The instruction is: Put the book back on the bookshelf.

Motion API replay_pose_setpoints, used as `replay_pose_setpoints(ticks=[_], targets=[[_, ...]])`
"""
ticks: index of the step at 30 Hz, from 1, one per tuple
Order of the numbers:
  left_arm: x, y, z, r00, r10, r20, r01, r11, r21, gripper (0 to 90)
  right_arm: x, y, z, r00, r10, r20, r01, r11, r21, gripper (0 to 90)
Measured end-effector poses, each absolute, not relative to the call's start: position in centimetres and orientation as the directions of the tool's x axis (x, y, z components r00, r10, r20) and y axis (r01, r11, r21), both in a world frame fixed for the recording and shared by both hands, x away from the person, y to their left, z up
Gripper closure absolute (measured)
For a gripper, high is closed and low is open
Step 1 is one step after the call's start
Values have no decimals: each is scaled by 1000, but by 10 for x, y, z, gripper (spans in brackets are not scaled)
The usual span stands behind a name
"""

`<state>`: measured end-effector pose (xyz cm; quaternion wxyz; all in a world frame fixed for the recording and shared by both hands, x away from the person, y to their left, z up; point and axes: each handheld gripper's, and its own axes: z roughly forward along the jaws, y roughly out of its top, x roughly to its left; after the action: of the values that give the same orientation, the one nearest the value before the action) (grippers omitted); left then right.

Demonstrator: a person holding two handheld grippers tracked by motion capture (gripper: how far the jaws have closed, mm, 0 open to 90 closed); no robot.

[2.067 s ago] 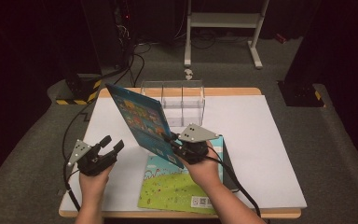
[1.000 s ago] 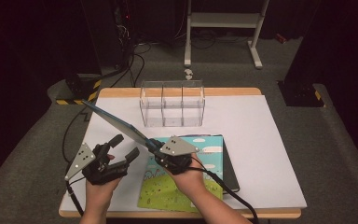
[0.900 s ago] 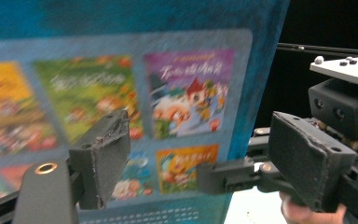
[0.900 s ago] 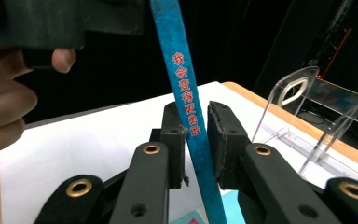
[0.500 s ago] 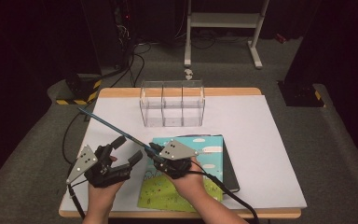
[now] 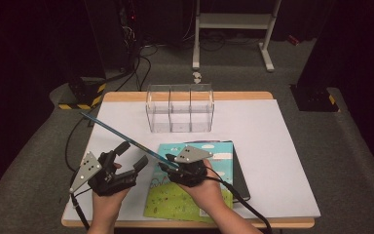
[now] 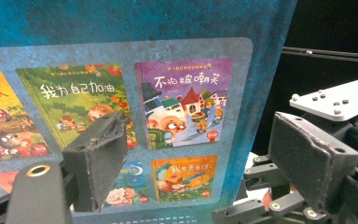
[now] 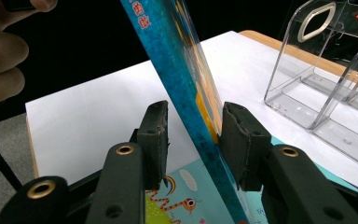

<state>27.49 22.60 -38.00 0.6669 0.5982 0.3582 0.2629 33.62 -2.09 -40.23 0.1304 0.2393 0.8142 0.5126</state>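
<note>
1. While the person stood at the counter, the right gripper had the teal book between its jaws, down near the book's lower corner.
2. Those jaws had just been opening up. In the right gripper view one pad sat against the book's cover side and there was a clear gap on the other side, so it looked let go rather than clamped.
3. The teal book itself was tilted way over to the left, nearly edge-on from above, reaching from the right gripper up toward the counter's left edge.
4. The left gripper was just beside it on the left, jaws spread apart with nothing pinched. From the left gripper view the book's back cover, with its little grid of picture-book thumbnails, was right there in front of the jaws.
5. Couldn't tell if the left jaws were actually touching the book or just close to it.
6. Under the right hand another picture book lay flat on the counter, green and sky-blue cover up.
7. A clear plastic organizer with three compartments stood farther back on the counter, well apart from both grippers.
</note>
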Motion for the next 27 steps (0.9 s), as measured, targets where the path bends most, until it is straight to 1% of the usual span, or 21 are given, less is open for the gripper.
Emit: replay_pose_setpoints(ticks=[5,13,27], targets=[[275,229,-380,585,791,-177,84,158,984,183,336,-17,-403,-856,515,38,257,360,897,665],[275,237,-380,568,799,-197,89,178,980,183,333,-7,-403,-872,490,21,229,370,900,671],[277,246,-379,540,813,-219,98,198,975,193,329,10,-401,-889,457,34,220,361,906,669]])
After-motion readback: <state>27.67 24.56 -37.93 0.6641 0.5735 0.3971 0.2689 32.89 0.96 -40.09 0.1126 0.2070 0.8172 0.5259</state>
